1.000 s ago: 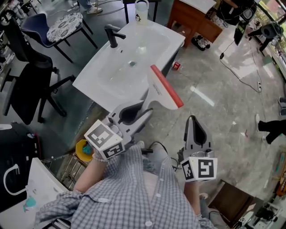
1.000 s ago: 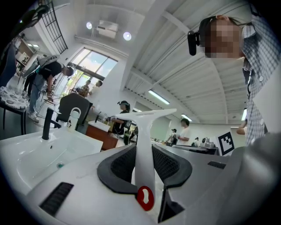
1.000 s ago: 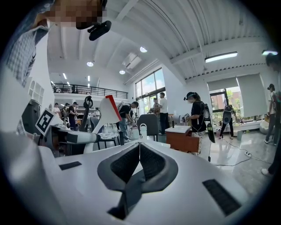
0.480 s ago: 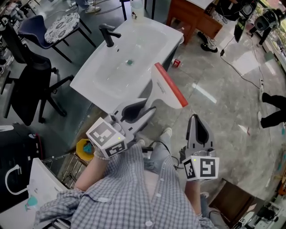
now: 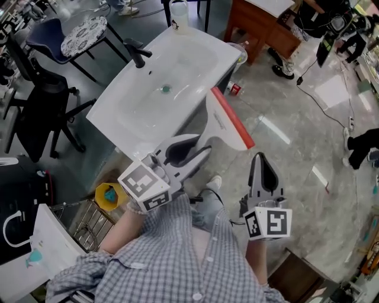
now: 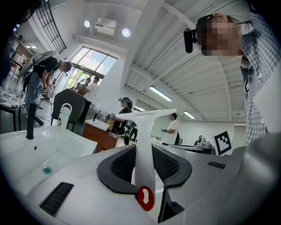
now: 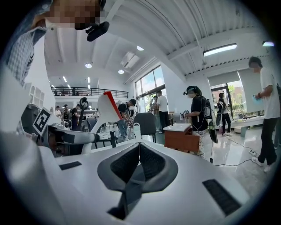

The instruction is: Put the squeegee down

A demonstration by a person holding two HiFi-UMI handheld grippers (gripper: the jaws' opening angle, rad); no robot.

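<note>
A white squeegee (image 5: 220,121) with a red blade edge sticks out from my left gripper (image 5: 203,151), which is shut on its handle. It hangs over the floor, just off the right corner of the white sink (image 5: 112,121). In the left gripper view the handle (image 6: 145,162) stands upright between the ribbed pads, and its red hanging loop (image 6: 145,197) sits near the jaw roots. My right gripper (image 5: 263,158) is held lower right over the floor, shut with nothing in it (image 7: 139,147). From there the squeegee (image 7: 106,107) shows at the left.
The sink has a black faucet (image 5: 135,54), a teal drain (image 5: 166,89) and a clear bottle (image 5: 178,14) at its far rim. Black chairs (image 5: 41,103) stand left and a yellow bin (image 5: 109,194) below. A wooden desk (image 5: 260,26), a red can (image 5: 235,89) and people are at the right.
Both grippers have shifted level, away from the sink's front edge toward its right corner. The squeegee stays held in the left one and now hangs over the floor rather than the basin rim.
</note>
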